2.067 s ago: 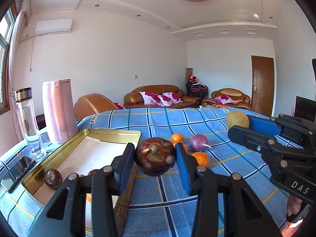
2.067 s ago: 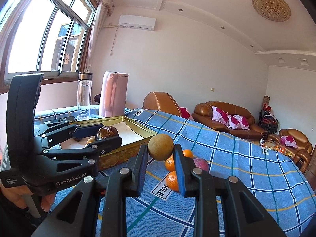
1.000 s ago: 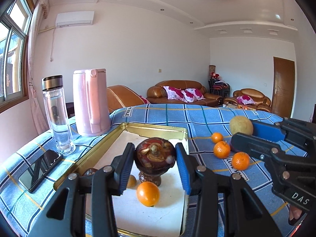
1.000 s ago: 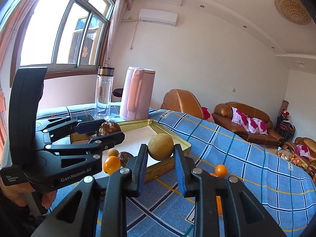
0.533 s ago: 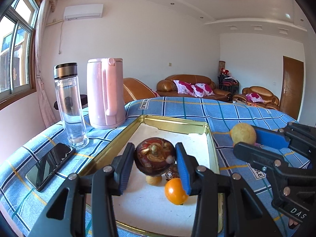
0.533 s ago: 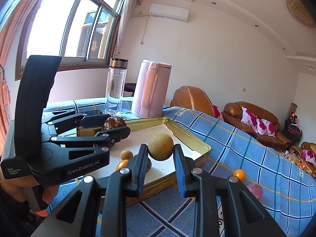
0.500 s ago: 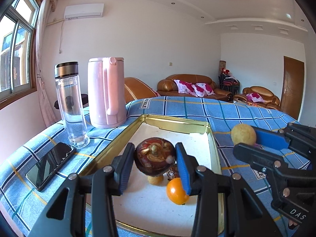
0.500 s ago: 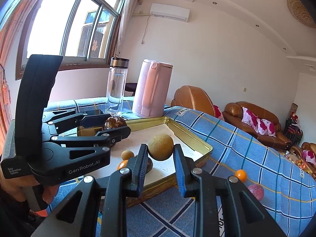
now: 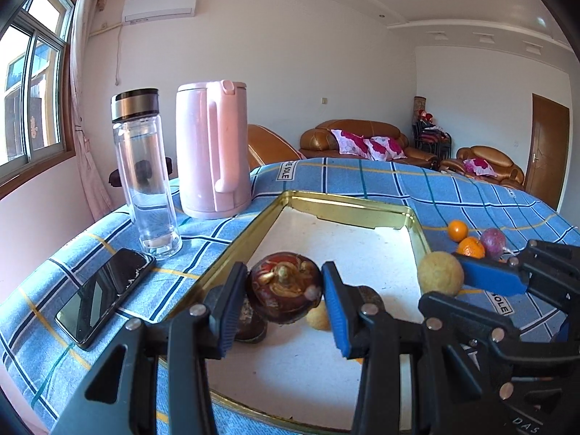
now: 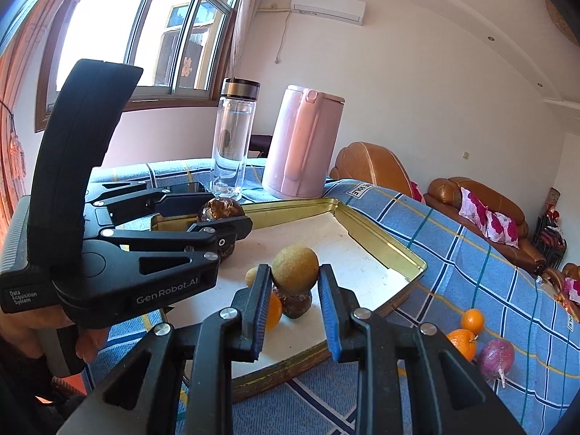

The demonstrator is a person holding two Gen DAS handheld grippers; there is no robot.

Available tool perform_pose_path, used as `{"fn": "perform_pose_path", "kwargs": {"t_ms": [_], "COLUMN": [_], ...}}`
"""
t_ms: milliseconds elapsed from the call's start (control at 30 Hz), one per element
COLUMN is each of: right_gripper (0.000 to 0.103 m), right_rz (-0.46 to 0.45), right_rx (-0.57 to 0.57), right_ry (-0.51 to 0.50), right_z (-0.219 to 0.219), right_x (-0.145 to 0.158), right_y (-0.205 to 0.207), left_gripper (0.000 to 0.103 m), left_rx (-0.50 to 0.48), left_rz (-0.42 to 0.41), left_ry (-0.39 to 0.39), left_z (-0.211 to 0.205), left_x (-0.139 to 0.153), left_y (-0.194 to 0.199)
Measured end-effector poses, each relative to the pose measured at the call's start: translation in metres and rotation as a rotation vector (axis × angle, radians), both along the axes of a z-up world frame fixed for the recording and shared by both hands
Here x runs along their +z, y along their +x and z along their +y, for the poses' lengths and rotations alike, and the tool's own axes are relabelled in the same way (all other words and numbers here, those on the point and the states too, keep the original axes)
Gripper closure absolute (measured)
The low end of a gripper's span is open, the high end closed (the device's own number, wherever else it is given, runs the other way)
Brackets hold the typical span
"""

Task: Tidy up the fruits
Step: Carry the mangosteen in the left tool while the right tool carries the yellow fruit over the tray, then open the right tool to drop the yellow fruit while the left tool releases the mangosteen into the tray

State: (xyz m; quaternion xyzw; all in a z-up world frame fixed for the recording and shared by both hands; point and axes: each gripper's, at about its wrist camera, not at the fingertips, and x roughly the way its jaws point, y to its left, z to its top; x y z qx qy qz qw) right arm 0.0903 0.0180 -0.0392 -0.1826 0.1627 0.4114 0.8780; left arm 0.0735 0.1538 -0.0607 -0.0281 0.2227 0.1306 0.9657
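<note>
Gold-rimmed and white inside, the tray (image 9: pixel 366 214) fills the middle of the left wrist view. The left tool (image 9: pixel 286 286) is clenched on a dark red mangosteen (image 9: pixel 284 287), held above the tray's near end, presumably so it can be set among the fruit lying there: another dark fruit (image 9: pixel 250 320) and a small tan fruit (image 9: pixel 317 319) sit directly beneath. To the right, the right tool (image 9: pixel 444 275) grips a rough tan round fruit (image 9: pixel 439 273) over the tray's right rim. This view alone shows the phone (image 9: pixel 103 295) lying flat on the blue checked tabletop (image 9: pixel 417 181) beside the glass bottle (image 9: pixel 145 177), with the pink kettle (image 9: pixel 213 148) behind them. Loose fruit waits outside the tray: two oranges (image 9: pixel 457 230) and a purple fruit (image 9: pixel 493 241).

From the right wrist view, the right tool (image 10: pixel 295 281) is seen closed on the tan round fruit (image 10: pixel 294 270), poised over the tray's (image 10: pixel 391 250) near corner. Only here does an orange (image 10: pixel 273 310) in the tray show clearly, touching a dark fruit (image 10: pixel 297 302) under the grip. The left tool (image 10: pixel 214 219) appears side-on, the mangosteen (image 10: pixel 220 209) pinched well above the tray floor, a height the other camera cannot convey. Both fruits look ready for lowering and release.
</note>
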Motion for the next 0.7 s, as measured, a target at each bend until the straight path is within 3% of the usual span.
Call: {"fn": "perform_pose_path", "kwargs": {"t_ms": [700], "right_gripper": [0.075], "right_rz": [0.152], "right_rx": [0.05], "right_ry": [-0.148], "right_z": [0.024], "right_x": [-0.025], "right_y": [0.011], "left_gripper": [0.059], "left_rx": [0.006], "left_rz": [0.124], "left_ry": [0.029], "left_z": [0.01], "left_x": [-0.021], "left_y": [0.011]}}
